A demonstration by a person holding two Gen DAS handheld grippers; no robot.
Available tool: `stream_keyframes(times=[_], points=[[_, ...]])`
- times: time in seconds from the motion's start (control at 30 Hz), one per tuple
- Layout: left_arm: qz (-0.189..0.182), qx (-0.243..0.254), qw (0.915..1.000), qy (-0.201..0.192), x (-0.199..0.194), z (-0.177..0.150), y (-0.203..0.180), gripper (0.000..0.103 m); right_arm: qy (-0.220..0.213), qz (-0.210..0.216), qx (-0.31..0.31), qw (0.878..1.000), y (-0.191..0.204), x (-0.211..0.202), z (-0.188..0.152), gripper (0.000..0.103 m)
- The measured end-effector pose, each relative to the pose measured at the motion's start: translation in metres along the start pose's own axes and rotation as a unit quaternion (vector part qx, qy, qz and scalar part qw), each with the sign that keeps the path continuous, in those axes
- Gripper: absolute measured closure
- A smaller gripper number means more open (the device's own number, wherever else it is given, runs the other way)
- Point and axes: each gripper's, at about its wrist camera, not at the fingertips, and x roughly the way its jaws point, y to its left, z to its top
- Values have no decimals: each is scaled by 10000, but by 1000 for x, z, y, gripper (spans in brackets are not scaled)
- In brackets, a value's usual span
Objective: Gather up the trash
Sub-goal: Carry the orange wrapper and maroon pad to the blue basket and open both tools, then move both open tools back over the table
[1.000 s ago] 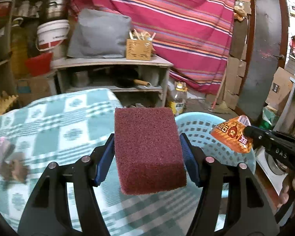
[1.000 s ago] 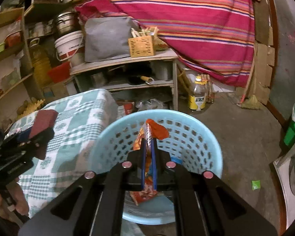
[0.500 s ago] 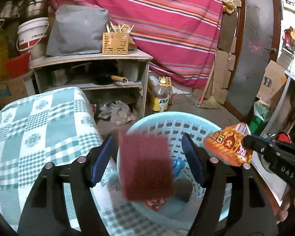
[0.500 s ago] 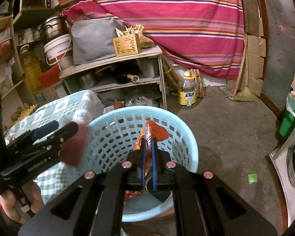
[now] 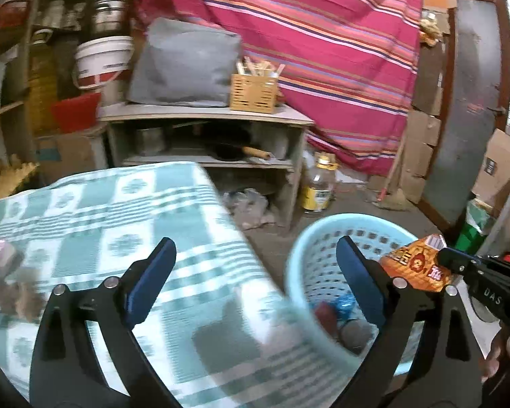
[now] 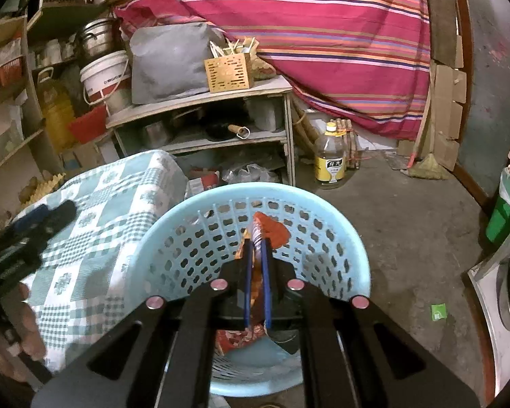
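Left gripper [image 5: 255,268] jaws just opened wide, nothing between them, over the desk [image 5: 85,210] edge beside the blue basket [image 6: 336,224]. Right gripper [image 6: 256,248] jaws clamped on the orange snack wrapper [image 6: 272,231], held above the basket.

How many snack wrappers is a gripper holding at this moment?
1: an orange snack wrapper pinched in the right gripper above the blue basket. The left gripper is open and empty.
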Motion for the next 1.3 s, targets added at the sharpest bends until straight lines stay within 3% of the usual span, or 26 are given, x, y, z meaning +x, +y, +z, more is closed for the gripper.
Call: stream_keyframes(times=[0.27, 0.3, 0.33, 0.37, 0.4, 0.53, 0.73, 1.3], points=[[568, -34, 9983, -146, -38, 1, 58, 6, 196, -226, 108, 9995, 16, 16, -1, 94], [628, -40, 9979, -148, -43, 1, 65, 6, 227, -271, 103, 9993, 18, 19, -1, 78], [712, -52, 9973, -157, -49, 1, 74, 6, 245, -324, 107, 9991, 19, 22, -1, 48], [798, -69, 9966, -179, -56, 0, 84, 6, 227, -380, 128, 9989, 20, 23, -1, 37], [843, -82, 9962, -195, -60, 0, 90, 6, 182, -439, 149, 9988, 22, 24, -2, 32], [1130, -188, 9932, -228, -83, -2, 126, 6, 252, -547, 118, 9981, 31, 26, -1, 28], [1480, -416, 9878, -245, -112, -9, 178, 6, -23, -524, 55, 9986, 62, 10, 2, 17], [2232, -747, 9719, -97, -156, -43, 273, 6, -94, 115, -569, 9983, 189, 3, -11, 16]])
